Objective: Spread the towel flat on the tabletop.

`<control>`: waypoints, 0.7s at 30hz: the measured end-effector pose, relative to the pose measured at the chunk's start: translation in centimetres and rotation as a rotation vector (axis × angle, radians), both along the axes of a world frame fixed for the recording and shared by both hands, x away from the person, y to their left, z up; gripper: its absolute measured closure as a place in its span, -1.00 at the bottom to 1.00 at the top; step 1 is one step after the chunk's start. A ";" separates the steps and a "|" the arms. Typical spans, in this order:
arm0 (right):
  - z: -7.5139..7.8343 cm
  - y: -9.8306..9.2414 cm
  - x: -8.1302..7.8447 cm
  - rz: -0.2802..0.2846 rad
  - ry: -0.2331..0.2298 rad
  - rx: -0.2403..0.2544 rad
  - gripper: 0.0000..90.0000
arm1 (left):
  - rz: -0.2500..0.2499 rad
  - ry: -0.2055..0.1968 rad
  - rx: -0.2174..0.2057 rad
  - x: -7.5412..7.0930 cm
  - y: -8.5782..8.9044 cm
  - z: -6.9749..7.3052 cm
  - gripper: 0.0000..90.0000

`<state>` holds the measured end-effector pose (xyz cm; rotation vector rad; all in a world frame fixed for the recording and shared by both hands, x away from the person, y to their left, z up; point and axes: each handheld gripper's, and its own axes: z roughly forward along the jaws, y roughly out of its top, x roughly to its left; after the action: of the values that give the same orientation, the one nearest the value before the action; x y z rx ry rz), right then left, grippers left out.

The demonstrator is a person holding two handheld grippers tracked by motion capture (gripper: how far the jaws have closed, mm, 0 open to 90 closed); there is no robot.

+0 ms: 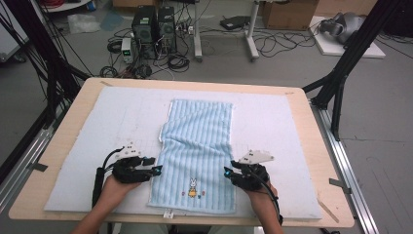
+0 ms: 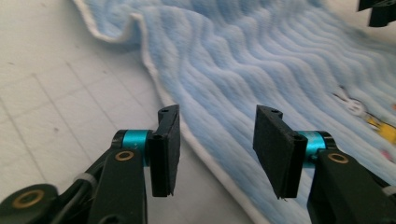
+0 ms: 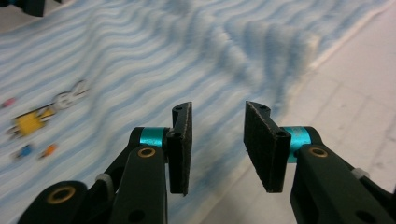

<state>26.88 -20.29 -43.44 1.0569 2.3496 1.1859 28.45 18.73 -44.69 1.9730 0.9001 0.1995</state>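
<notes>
On the white mat (image 1: 97,146) covering the table (image 1: 58,146), the light-blue towel (image 1: 199,146) lay lengthwise at centre, partly rumpled along its left edge. Left gripper (image 1: 153,165) and right gripper (image 1: 228,171) flanked its near end, both with jaws parted and nothing between the pads. Judged soft, light, limp: it should sag and drape when lifted. Best purchase looked to be the white-piped side hems (image 2: 187,135), pinched at 2 points, 1 per side.
</notes>
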 end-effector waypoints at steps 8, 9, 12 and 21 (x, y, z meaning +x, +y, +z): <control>-1.2 1.4 -0.8 0.194 0.100 -0.024 0.65 | -0.080 -0.029 0.081 -1.6 -0.6 -0.4 0.90; -1.2 1.4 -0.9 0.197 0.095 -0.021 0.82 | -0.085 -0.019 0.081 -1.7 -0.5 -0.3 0.94; -1.1 1.1 -1.2 0.236 0.124 -0.014 0.92 | -0.109 0.000 0.068 -2.6 -0.3 -0.2 0.95; -0.9 0.3 -4.1 0.363 0.184 -0.018 0.93 | -0.210 0.031 0.036 -6.0 0.3 -0.4 0.95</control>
<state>22.78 -19.95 -44.31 0.7824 2.7778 1.2272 22.43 19.01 -45.04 2.0925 0.7064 0.0649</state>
